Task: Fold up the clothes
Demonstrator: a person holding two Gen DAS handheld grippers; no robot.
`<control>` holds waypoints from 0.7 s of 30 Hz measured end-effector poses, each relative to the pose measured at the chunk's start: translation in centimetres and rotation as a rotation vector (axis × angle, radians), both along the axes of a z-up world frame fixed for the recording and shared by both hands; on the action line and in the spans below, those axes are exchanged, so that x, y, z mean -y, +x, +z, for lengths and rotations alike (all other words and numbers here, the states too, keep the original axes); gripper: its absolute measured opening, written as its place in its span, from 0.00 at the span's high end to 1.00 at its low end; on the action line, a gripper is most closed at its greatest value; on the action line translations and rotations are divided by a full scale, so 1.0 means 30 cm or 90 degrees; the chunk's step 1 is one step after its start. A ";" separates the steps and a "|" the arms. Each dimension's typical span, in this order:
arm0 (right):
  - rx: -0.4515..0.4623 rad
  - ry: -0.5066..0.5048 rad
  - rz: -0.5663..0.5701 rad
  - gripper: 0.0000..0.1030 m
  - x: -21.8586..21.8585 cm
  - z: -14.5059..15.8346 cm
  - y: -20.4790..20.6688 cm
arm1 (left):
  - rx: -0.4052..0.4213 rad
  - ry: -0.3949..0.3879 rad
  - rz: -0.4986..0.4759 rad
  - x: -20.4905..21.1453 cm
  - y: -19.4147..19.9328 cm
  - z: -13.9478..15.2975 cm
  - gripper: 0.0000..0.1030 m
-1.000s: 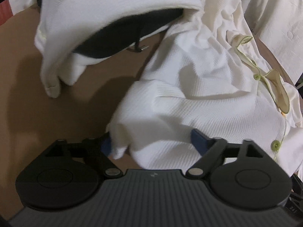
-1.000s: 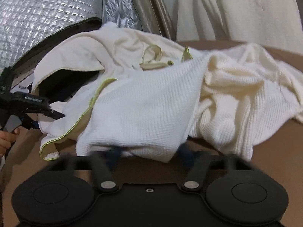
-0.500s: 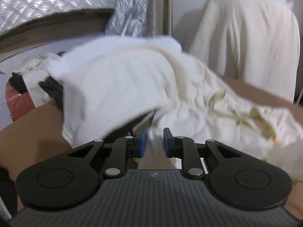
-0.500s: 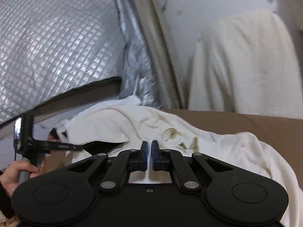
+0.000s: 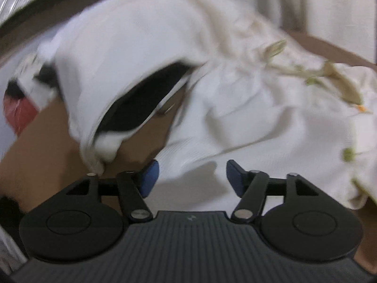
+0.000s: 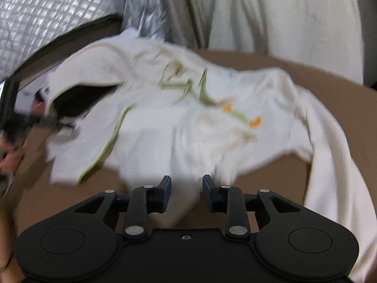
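A white waffle-knit shirt [image 5: 235,108] with green piping and green buttons lies crumpled on the brown table [image 5: 47,155]. It is blurred in both views. My left gripper [image 5: 192,176] is open low over the shirt's near edge, its blue pads apart with cloth lying between them but not pinched. In the right wrist view the same shirt [image 6: 188,122] spreads across the table [image 6: 318,87]. My right gripper [image 6: 187,188] is open at its near hem, holding nothing. The left gripper [image 6: 23,120] and a hand [image 6: 9,158] show blurred at the far left.
A cream knit garment [image 6: 334,165] trails down the right side of the table. Something black [image 5: 141,99] lies under the shirt's raised fold. A silver quilted sheet [image 6: 47,11] and a cream cloth [image 6: 282,18] stand behind. A red object [image 5: 16,113] sits off the left edge.
Half a second ago both grippers were shut and raised with the cloth. Now both have opened and come down, and the shirt has dropped onto the table.
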State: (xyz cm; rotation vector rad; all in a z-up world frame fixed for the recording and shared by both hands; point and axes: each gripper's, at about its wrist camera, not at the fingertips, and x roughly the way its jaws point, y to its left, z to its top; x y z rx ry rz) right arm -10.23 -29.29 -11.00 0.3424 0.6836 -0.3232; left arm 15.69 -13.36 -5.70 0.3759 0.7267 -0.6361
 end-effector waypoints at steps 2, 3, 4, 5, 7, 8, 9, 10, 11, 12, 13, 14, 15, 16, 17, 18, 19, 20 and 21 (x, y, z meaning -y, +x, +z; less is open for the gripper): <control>-0.022 -0.018 0.020 0.50 -0.026 -0.015 -0.046 | 0.004 -0.017 -0.041 0.021 -0.058 0.013 0.33; -0.033 -0.033 0.030 0.46 -0.040 -0.023 -0.065 | 0.002 -0.023 -0.062 0.037 -0.087 0.015 0.32; -0.049 -0.046 0.033 0.42 -0.047 -0.034 -0.070 | -0.001 -0.030 -0.084 0.053 -0.115 0.016 0.32; -0.061 -0.053 0.031 0.41 -0.047 -0.045 -0.066 | -0.004 -0.033 -0.105 0.071 -0.146 0.013 0.32; -0.080 -0.056 0.033 0.41 -0.042 -0.066 -0.041 | -0.007 -0.029 -0.143 0.109 -0.202 -0.006 0.28; -0.086 -0.053 0.038 0.41 -0.037 -0.077 -0.021 | -0.008 -0.025 -0.158 0.129 -0.228 -0.016 0.24; -0.083 -0.055 0.033 0.41 -0.033 -0.084 -0.003 | -0.014 -0.022 -0.172 0.147 -0.245 -0.031 0.22; -0.080 -0.058 0.027 0.41 -0.028 -0.092 0.015 | -0.020 -0.020 -0.185 0.164 -0.259 -0.048 0.20; -0.077 -0.061 0.021 0.41 -0.024 -0.100 0.033 | -0.027 -0.018 -0.197 0.182 -0.274 -0.064 0.20; -0.074 -0.064 0.015 0.41 -0.020 -0.107 0.051 | -0.032 -0.017 -0.203 0.190 -0.283 -0.074 0.20; -0.071 -0.067 0.009 0.42 -0.016 -0.115 0.069 | -0.036 -0.016 -0.207 0.196 -0.292 -0.083 0.20; -0.049 -0.062 0.008 0.42 -0.016 -0.110 0.079 | -0.042 -0.017 -0.209 0.201 -0.301 -0.087 0.20; -0.025 -0.058 0.004 0.44 -0.021 -0.101 0.084 | -0.044 -0.023 -0.213 0.201 -0.306 -0.085 0.20; -0.001 -0.054 0.001 0.61 -0.027 -0.092 0.090 | -0.047 -0.029 -0.217 0.200 -0.310 -0.083 0.20; 0.022 -0.051 -0.002 0.90 -0.033 -0.083 0.096 | -0.050 -0.035 -0.221 0.199 -0.315 -0.080 0.20; 0.040 -0.038 0.002 0.92 -0.043 -0.071 0.092 | -0.052 -0.041 -0.226 0.199 -0.320 -0.077 0.20; 0.057 -0.025 0.008 0.92 -0.053 -0.059 0.088 | -0.050 -0.051 -0.232 0.194 -0.325 -0.069 0.20; 0.074 -0.013 0.013 0.92 -0.063 -0.047 0.083 | -0.050 -0.065 -0.245 0.186 -0.337 -0.058 0.20; 0.091 0.000 0.019 0.92 -0.073 -0.035 0.079 | -0.050 -0.079 -0.258 0.178 -0.349 -0.047 0.20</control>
